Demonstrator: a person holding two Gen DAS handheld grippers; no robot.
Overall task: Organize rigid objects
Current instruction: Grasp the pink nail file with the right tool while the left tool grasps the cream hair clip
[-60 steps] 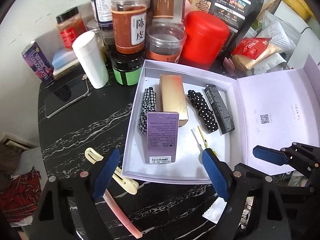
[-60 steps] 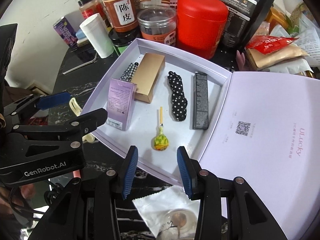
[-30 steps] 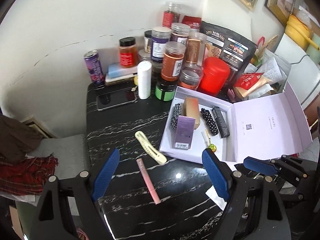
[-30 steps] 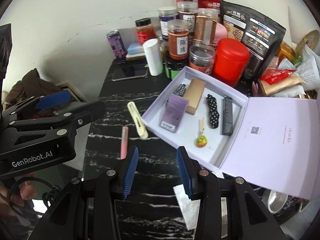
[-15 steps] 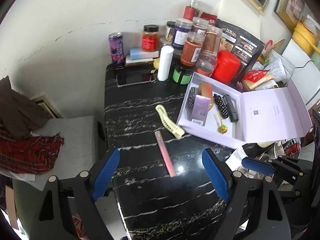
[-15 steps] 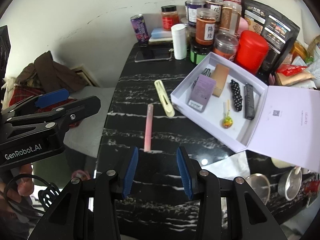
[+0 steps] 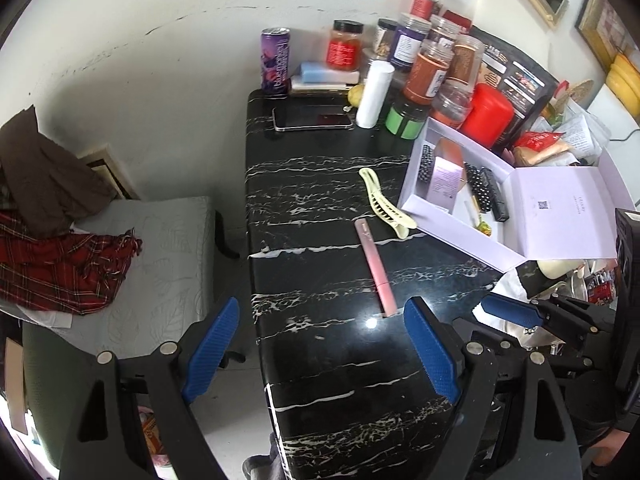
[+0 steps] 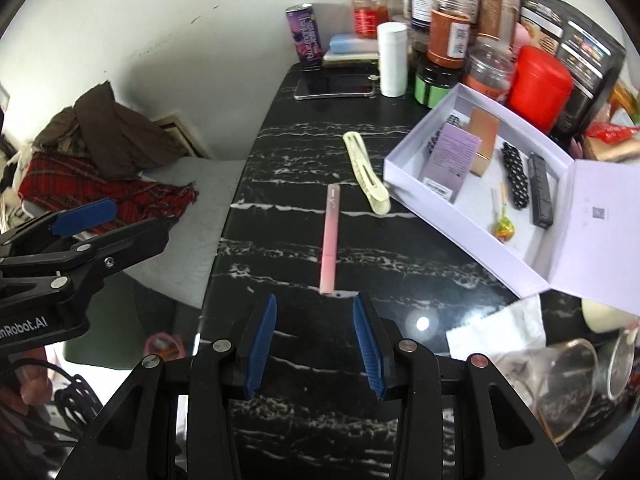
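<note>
**Both grippers empty above the counter**

Left wrist view: the left gripper (image 7: 322, 344) hung spread wide and empty. The pink stick (image 7: 375, 265) lay on the counter (image 7: 320, 380), just beside the lavender box (image 7: 452, 236), with the cream hair clip (image 7: 385, 202) touching that box.

Right wrist view: the right gripper (image 8: 315, 344) was parted, holding nothing, short of the pink stick (image 8: 330, 236), left of the lavender box (image 8: 448, 216).

- A black marble table with white veining (image 8: 304, 364) carries everything.
- An open pale lilac cardboard box (image 8: 404, 168) sits on its right side.
- A cream plastic hair clip (image 8: 364, 172) lies just left of the box.
- A slim pink stick (image 8: 330, 236) lies left of the box, nearer the camera than the clip.
- A dark smartphone (image 8: 334, 87) lies flat beyond the box, with a white cylindrical bottle (image 8: 393, 60) upright beside it.
- A purple drink can (image 8: 305, 37) stands beyond the phone, well apart from the box.
- A red plastic canister (image 8: 538, 86) stands right behind the box.
</note>
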